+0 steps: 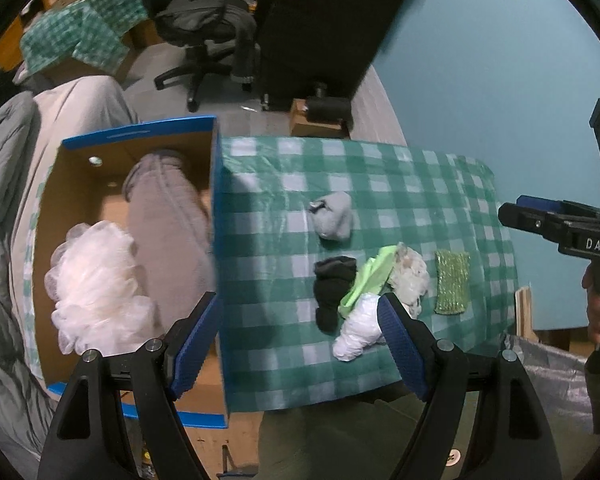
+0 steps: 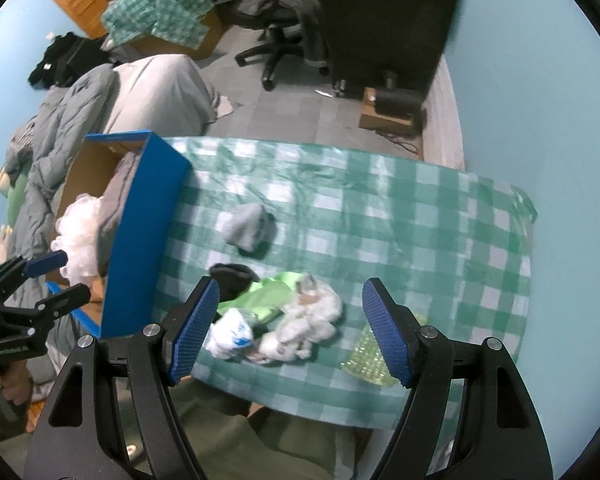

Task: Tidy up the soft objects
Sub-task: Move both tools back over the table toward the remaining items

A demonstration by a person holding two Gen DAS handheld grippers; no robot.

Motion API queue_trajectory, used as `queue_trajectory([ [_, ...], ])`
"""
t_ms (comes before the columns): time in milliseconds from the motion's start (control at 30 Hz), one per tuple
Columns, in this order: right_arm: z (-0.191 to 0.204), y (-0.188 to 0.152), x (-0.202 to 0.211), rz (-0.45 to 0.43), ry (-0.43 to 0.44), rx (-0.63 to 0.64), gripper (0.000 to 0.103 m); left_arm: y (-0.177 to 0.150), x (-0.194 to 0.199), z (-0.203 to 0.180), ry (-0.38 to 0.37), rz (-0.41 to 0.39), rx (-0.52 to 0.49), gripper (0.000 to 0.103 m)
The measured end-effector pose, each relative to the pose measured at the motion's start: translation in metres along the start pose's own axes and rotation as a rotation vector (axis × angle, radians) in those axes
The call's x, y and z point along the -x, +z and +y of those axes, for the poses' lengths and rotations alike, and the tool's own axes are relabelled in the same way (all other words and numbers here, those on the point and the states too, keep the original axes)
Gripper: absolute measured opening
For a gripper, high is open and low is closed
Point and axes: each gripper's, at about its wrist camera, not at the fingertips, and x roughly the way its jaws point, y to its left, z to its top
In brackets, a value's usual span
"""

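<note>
A blue cardboard box [image 1: 216, 208] stands at the table's left end and holds a white mesh puff [image 1: 96, 284] and a grey garment [image 1: 168, 216]. On the green checked cloth [image 1: 400, 184] lie a rolled grey sock [image 1: 332, 216], a black sock [image 1: 334, 292], a lime cloth [image 1: 366, 284], a white fluffy piece [image 1: 410, 280], a white bundle [image 1: 358, 332] and a green sponge [image 1: 453, 282]. My left gripper [image 1: 300, 340] is open above the box's right wall and holds nothing. My right gripper [image 2: 292, 332] is open over the lime cloth [image 2: 268, 296] and white bundle [image 2: 230, 336], touching neither.
Beyond the table are a black office chair [image 1: 208, 40] with clothes on it, a tall dark cabinet [image 1: 320, 20] and a small box on the floor [image 1: 316, 120]. A bed with grey bedding [image 2: 100, 120] runs along the left. The wall [image 1: 500, 60] is light blue.
</note>
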Motion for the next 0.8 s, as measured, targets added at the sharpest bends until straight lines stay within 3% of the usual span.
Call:
queue_trajectory([
  [267,-0.035,-0.017,-0.010,0.009,-0.027,-0.080,0.075,0.001,-0.025,-0.022,-0.023,0.038,-0.030,0.081],
  [800,-0.097,-0.068,-0.077,0.106,-0.068,-0.207,0.075,-0.026,-0.091,-0.053,-0.061,0.109,-0.067,0.081],
])
